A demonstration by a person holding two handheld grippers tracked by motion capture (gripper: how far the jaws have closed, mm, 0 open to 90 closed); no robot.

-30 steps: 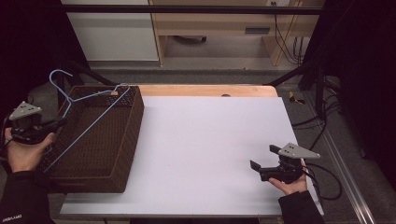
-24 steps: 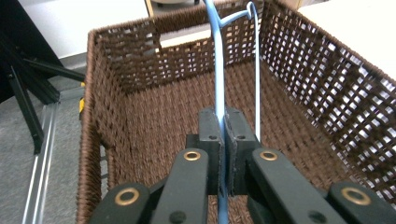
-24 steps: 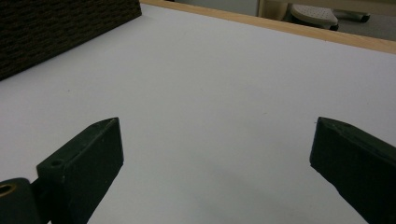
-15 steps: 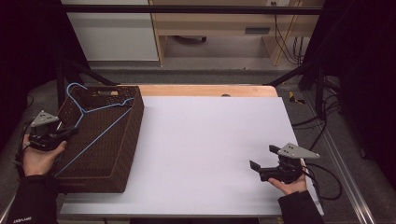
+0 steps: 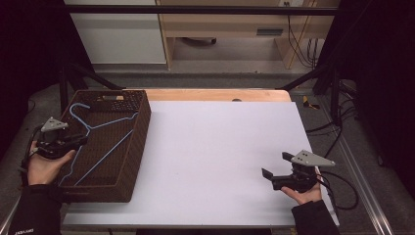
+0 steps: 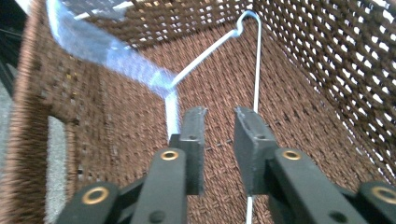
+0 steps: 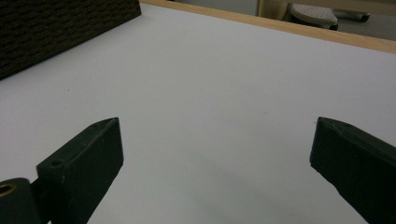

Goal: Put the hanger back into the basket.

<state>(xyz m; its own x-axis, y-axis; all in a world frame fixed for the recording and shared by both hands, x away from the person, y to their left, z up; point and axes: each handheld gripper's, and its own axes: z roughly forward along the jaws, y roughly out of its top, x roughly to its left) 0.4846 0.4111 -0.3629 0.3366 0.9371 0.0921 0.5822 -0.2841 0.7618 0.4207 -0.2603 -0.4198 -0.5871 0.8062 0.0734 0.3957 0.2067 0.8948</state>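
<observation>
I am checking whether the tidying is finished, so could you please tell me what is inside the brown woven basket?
A light blue wire hanger lies inside the basket, its hook toward the far end. The near wall hides part of the basket's floor, so anything small there cannot be seen.

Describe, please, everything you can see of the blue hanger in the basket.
The hanger is thin wire, light blue, with a curled hook and a triangular body. It lies inside the brown woven basket, hook toward the far end, leaning against the left wall. The left gripper has just been opening its jaws; they stand slightly apart, with nothing pressed between them, one wire running beside the left jaw.
</observation>
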